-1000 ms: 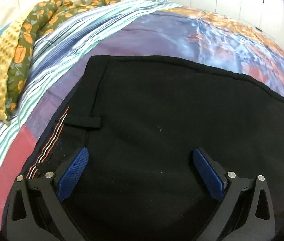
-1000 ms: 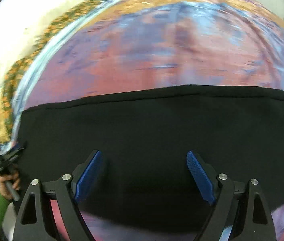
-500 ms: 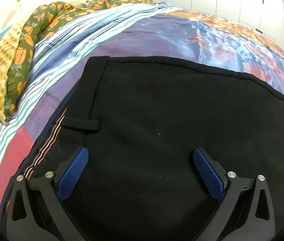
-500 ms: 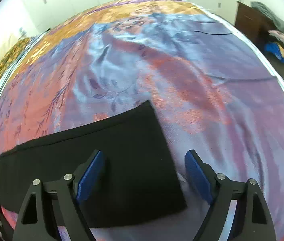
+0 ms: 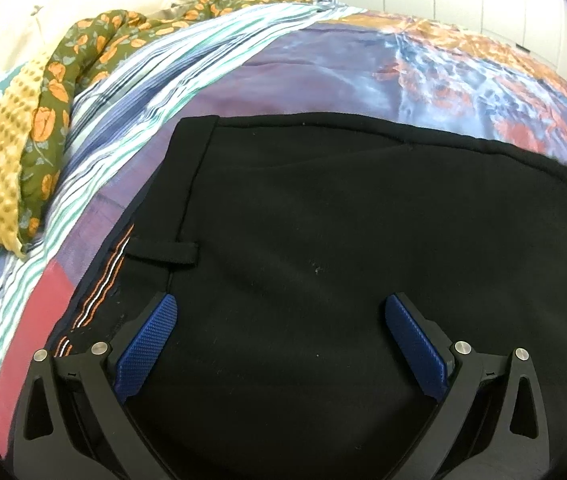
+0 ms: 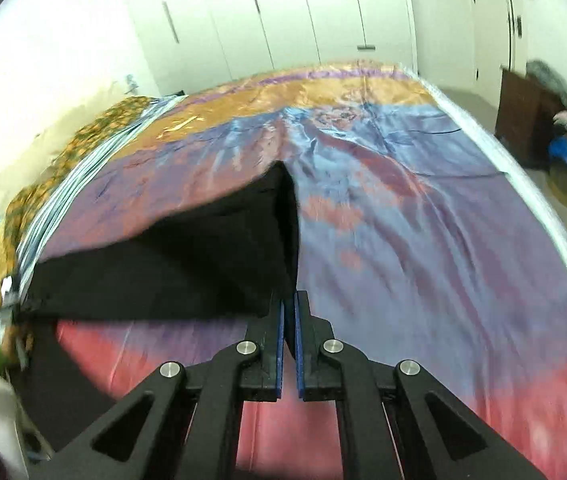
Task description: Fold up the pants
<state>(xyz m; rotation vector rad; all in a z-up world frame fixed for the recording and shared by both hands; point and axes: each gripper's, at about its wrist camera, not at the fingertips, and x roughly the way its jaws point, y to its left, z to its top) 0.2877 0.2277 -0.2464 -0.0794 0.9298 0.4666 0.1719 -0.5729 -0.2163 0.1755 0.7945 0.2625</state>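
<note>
So, starting big: wide bed under a shiny satin patchwork cover in purple, blue, orange and pink [image 6: 423, 240]. Used as the folding surface, most likely because of all that flat room. Bunched olive floral quilt with a yellow waffle edge [image 5: 43, 120] shoved off to the far side, out of the way.

Next down: long black fabric pants [image 5: 363, 240], lying across that cover, waist end toward the quilt side and leg end out toward the middle of the bed. Matte, soft-looking, a few pale lint specks. Mostly flat at the waist, but lifted into a peak at the leg end [image 6: 275, 208].

Then the right hand-held gripper [image 6: 289, 300]: clenched tight, with a corner of the leg hem pinched between the blue pads. Guessing that's for carrying the hem over toward the waist for the lengthwise fold.

Left hand-held gripper [image 5: 279, 308]: released, blue pads spread wide, poised over the waist area with nothing pinched. Can't tell if touching the cloth. Probably parked there to pin the top end.

Smallest bits: narrow black belt loop [image 5: 163, 254] on the waistband, plus thin orange-and-white stitching [image 5: 103, 280] showing along the waist edge.
</note>
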